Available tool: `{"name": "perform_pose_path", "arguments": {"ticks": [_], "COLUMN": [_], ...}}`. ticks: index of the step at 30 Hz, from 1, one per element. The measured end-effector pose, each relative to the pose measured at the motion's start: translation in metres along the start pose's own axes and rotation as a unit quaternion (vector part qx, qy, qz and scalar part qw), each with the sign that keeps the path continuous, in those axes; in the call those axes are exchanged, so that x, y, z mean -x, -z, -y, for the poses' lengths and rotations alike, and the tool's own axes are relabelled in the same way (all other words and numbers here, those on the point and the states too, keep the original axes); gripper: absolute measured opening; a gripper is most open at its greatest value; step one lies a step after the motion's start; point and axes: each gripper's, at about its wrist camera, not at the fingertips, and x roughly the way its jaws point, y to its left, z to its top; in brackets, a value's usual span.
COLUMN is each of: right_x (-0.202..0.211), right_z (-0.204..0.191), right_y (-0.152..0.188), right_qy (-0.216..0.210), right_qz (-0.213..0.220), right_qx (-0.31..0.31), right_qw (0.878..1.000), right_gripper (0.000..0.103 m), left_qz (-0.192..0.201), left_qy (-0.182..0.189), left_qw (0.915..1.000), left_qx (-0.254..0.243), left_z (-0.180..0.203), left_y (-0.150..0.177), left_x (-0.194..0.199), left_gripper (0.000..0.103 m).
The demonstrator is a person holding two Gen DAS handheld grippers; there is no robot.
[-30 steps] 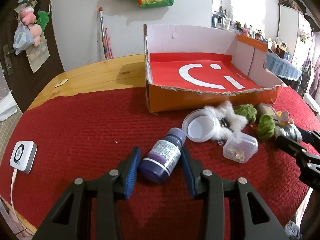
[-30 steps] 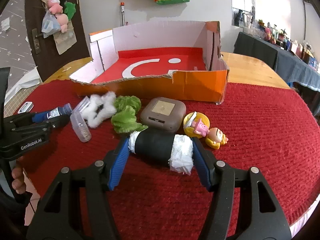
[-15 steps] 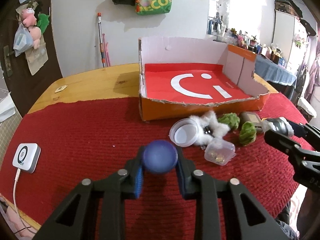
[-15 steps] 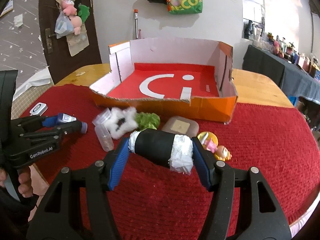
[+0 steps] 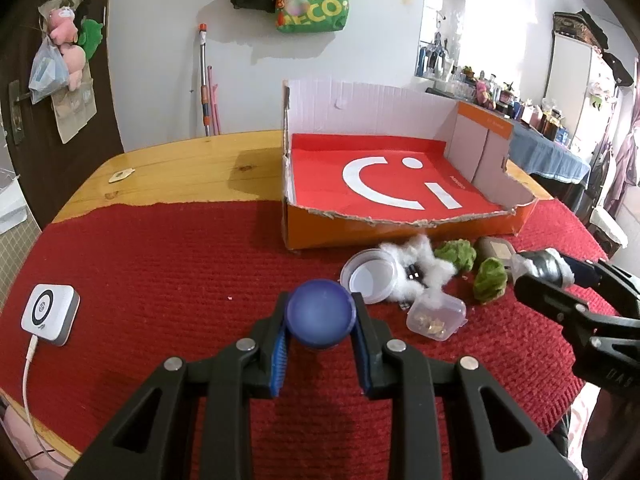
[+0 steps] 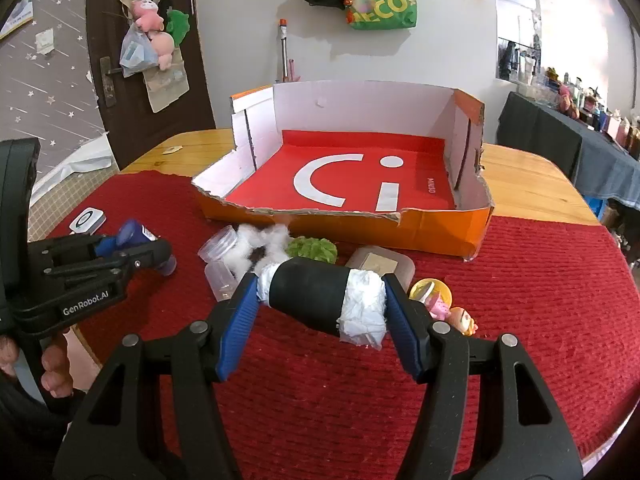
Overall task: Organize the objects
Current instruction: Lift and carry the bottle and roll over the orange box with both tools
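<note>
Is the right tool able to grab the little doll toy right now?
Probably not yet. The right tool is already shut on the black roll, so it is full. The doll toy lies right beside it on the red cloth, uncovered.

A green bag point(image 5: 313, 5) hung on the white wall. Plush toys point(image 6: 150, 28) hung on the dark door. A white charger pad point(image 5: 49, 313) lay on the red cloth point(image 5: 160, 264).

White wall point(image 5: 160, 40), dark door point(image 6: 120, 20), wooden table point(image 5: 180, 168)
</note>
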Motion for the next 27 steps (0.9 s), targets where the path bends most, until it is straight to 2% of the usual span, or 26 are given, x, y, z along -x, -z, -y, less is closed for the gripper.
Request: {"name": "perform_pose_path", "arguments": {"ticks": [14,27], "right_x": [-0.002,-0.001], "right_z": [0.001,0.008], "right_y": [0.001,-0.027], "right_qy": [-0.003,-0.001], "right_qz": [-0.006,0.0], "right_qx": [0.001,0.005], "right_qw": [1.0,1.0], "right_gripper": [0.06,0.06], "left_qz": [0.001,0.017], "left_qy": [0.012,0.034], "left_qw": [0.9999,0.9989], "left_qx": [-0.008,-0.026], "left_z": [0.007,0.022], "left_y": [-0.004,-0.042], "left_x": [0.001,-0.002], "left_gripper": [0.028,0.028]}}
